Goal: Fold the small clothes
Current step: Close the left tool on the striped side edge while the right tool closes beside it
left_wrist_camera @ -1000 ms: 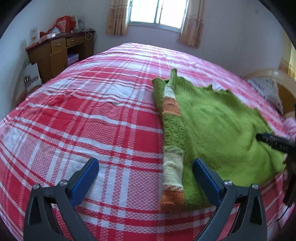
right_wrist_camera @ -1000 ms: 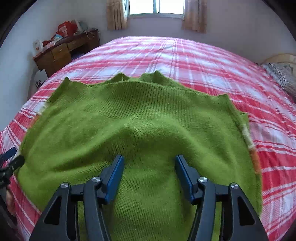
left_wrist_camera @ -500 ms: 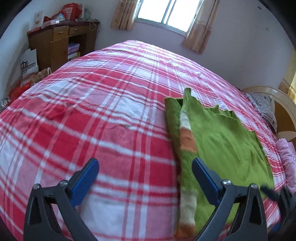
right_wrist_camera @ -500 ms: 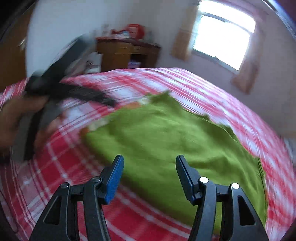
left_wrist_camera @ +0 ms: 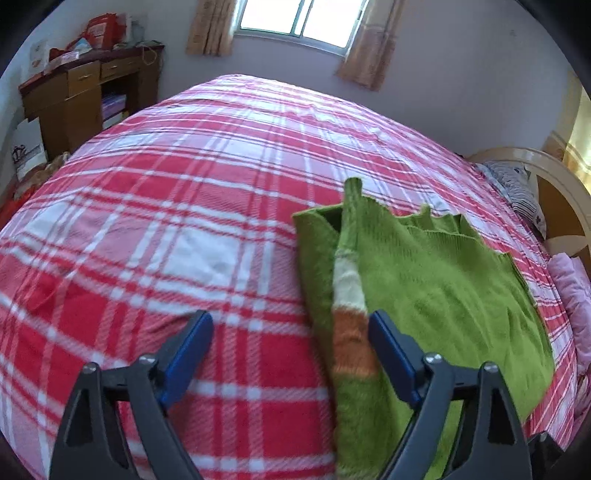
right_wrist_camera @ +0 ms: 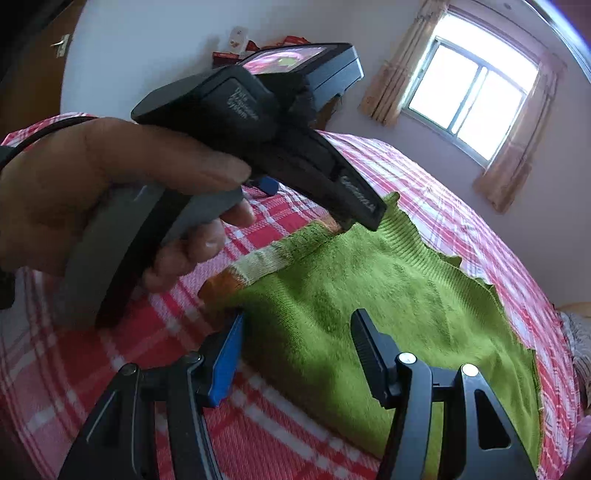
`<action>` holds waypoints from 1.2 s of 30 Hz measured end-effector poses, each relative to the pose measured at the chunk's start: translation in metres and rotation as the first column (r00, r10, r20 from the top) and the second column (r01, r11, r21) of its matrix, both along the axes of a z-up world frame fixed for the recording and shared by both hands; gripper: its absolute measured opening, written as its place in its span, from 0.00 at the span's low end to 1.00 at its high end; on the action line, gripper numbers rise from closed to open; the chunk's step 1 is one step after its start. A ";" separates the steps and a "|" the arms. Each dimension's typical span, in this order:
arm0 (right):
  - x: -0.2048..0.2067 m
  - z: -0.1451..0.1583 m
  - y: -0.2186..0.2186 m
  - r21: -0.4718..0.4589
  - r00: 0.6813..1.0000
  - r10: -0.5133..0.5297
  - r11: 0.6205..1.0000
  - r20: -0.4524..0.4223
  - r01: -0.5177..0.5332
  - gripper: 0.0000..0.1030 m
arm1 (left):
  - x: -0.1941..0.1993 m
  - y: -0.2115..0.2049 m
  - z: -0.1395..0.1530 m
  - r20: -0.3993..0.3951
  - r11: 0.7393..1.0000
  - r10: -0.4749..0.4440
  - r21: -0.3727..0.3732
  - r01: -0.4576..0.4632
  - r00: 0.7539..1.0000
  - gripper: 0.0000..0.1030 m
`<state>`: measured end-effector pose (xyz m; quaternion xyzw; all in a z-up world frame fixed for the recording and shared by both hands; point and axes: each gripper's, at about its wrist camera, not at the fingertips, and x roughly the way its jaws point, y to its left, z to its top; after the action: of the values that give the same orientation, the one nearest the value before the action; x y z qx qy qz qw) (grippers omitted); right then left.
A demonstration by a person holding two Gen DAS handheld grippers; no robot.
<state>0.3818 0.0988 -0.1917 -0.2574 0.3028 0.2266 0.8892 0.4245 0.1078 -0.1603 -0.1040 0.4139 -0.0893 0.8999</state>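
One green sweater (left_wrist_camera: 436, 295) lies on one plaid bed (left_wrist_camera: 207, 206); two grippers (left_wrist_camera: 290, 343) (right_wrist_camera: 295, 347), one window (left_wrist_camera: 299, 20), one desk (left_wrist_camera: 85, 99) at upper left.

Bare plaid bedspread (left_wrist_camera: 177, 229) left of green sweater (left_wrist_camera: 436, 288) gives passage; desk (left_wrist_camera: 85, 99) far off.

- Left black two-finger gripper with blue pads (left_wrist_camera: 290, 345): angled downward, jaws wide and closing, nothing pinched.
- Right black two-finger gripper with blue pads (right_wrist_camera: 295, 354): angled downward, jaws parted midway, pads pressing nothing.
- Left hand (right_wrist_camera: 92, 199): wrapped around grey handle.
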 end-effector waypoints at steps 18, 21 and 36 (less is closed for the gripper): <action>0.006 -0.004 0.005 0.017 0.999 0.022 1.000 -0.047 -0.021 0.32 | 0.032 -0.011 -0.007 0.010 0.999 -0.035 0.007 0.035 0.999 0.67; 0.001 -0.005 0.007 0.012 0.999 0.020 1.000 -0.039 -0.020 0.32 | 0.033 -0.012 -0.007 0.014 0.998 -0.054 -0.016 0.055 0.998 0.55; 0.003 -0.010 0.012 0.005 1.000 0.019 1.000 -0.023 -0.019 0.32 | 0.037 -0.013 -0.007 0.000 0.996 -0.076 -0.044 0.076 0.997 0.48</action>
<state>0.3853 0.1104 -0.2018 -0.2553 0.3098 0.2387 0.8842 0.4611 0.0951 -0.1674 -0.1079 0.4162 -0.1325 0.8931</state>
